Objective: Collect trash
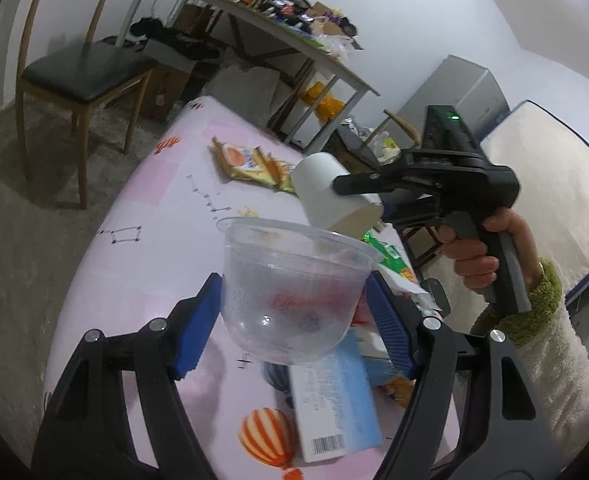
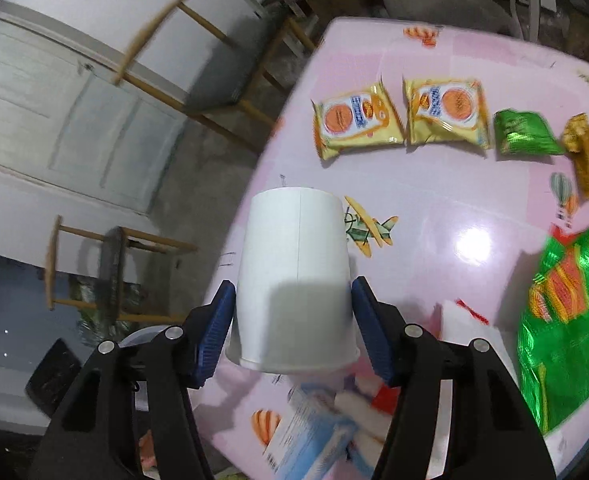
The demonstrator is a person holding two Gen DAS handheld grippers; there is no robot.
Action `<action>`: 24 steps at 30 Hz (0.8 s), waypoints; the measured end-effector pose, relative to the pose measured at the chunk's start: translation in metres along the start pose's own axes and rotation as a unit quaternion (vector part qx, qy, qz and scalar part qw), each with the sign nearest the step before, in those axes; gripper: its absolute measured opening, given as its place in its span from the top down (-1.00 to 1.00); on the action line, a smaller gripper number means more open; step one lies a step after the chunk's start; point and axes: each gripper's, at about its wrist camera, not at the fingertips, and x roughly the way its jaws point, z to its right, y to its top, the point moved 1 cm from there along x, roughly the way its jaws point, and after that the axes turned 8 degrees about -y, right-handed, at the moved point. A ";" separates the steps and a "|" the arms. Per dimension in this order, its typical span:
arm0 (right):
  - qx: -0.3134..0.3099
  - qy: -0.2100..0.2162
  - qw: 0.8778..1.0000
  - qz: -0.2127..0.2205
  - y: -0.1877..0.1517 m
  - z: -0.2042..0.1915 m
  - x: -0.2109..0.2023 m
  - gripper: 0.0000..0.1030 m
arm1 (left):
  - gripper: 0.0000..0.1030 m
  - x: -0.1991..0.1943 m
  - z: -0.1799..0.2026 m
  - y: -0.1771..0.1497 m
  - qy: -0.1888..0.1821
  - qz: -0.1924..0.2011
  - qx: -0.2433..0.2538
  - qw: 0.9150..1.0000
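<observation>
The left gripper (image 1: 294, 316) pinches a clear plastic bowl (image 1: 290, 292) between its blue pads (image 1: 196, 332), the bowl held upright above the pink table (image 1: 142, 248), something red and blurred showing through its wall; beneath it on the table lies a white and blue carton (image 1: 334, 404) with a barcode at its near end, beside a printed hot-air balloon (image 1: 268, 438) on the cloth. Just beyond the bowl's rim, the right gripper (image 1: 358, 186) clamps a white paper cup (image 1: 330, 196), tilted with its open mouth angled down towards the bowl; the cup hangs near the rim, whether touching it cannot be told; a hand (image 1: 482, 256) in a green-cuffed fleece sleeve grips the handle.

Seen from the right wrist, the right gripper (image 2: 292, 328) squeezes the paper cup (image 2: 294, 276) near its wide rim, base pointing away; below it the carton (image 2: 306, 432) shows blurred; to the right lies a large green foil bag (image 2: 566, 328). Farther along the table sit two yellow snack packets (image 2: 402, 118) side by side, then a small green packet (image 2: 524, 134) and a brown packet (image 2: 588, 152) near the far edge.

Past the table stands a wooden chair (image 1: 74, 68) with a dark seat on the grey floor; behind it a long white table (image 1: 278, 36) against the wall carries a clutter of small items.
</observation>
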 end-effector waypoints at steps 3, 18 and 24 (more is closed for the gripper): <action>0.001 0.031 0.999 0.044 -0.028 0.008 -0.057 -0.13 | -0.33 -0.003 0.029 -0.001 -0.014 0.001 0.020 1.000; 0.179 0.025 0.952 0.247 -0.318 0.197 -0.257 -0.14 | -0.33 0.110 0.258 -0.077 -0.180 -0.150 0.123 0.964; 0.346 0.002 0.893 0.288 -0.464 0.307 -0.270 -0.14 | -0.34 0.210 0.375 -0.149 -0.233 -0.274 0.157 0.920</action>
